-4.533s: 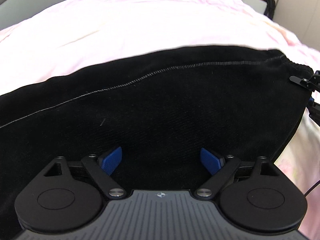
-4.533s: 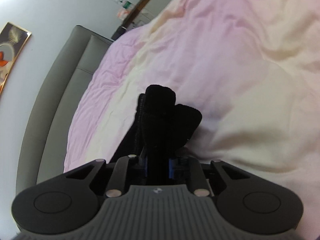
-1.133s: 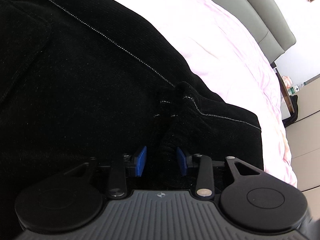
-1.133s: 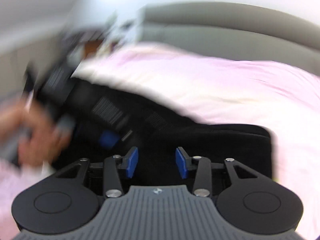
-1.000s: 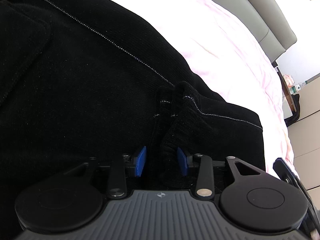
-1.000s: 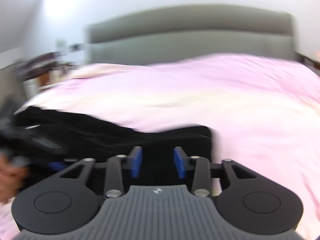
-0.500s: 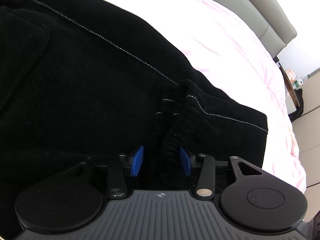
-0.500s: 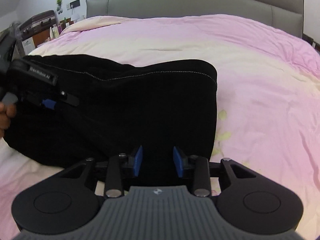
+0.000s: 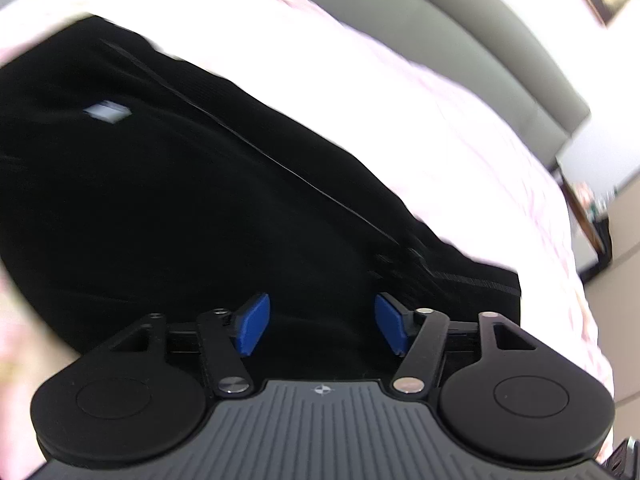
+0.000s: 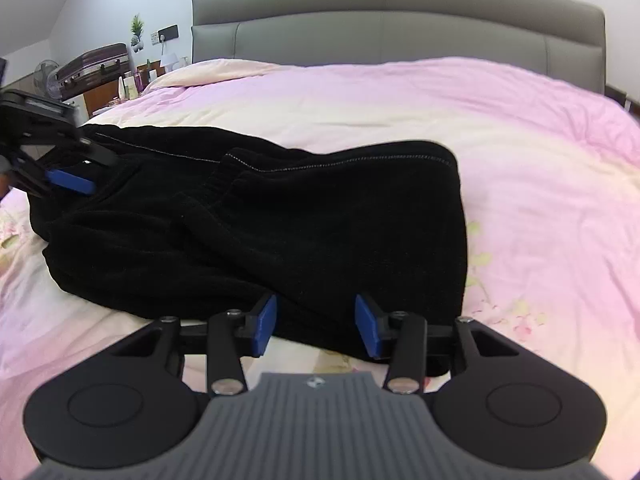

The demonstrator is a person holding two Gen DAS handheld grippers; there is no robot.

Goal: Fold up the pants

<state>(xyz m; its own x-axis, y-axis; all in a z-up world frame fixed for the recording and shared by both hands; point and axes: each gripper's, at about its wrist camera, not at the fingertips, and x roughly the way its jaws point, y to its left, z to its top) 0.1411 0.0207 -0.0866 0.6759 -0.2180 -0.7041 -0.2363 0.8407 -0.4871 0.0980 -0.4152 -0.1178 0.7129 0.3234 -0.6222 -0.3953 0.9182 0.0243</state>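
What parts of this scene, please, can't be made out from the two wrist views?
- Left wrist view: motion blur smears the black pants; the small white tag is unreadable.
- Right wrist view: the left gripper is cut off by the left edge and blurred; the hand holding it is barely visible.
- Right wrist view: the right gripper, jaws opening, hides the pants' near edge.
- Items by the suitcase are too small to identify.

A home bedroom: a bed (image 10: 520,128) with pink duvet, grey padded headboard (image 10: 400,16) at 12 o'clock, suitcase (image 10: 94,66) at 10 o'clock.
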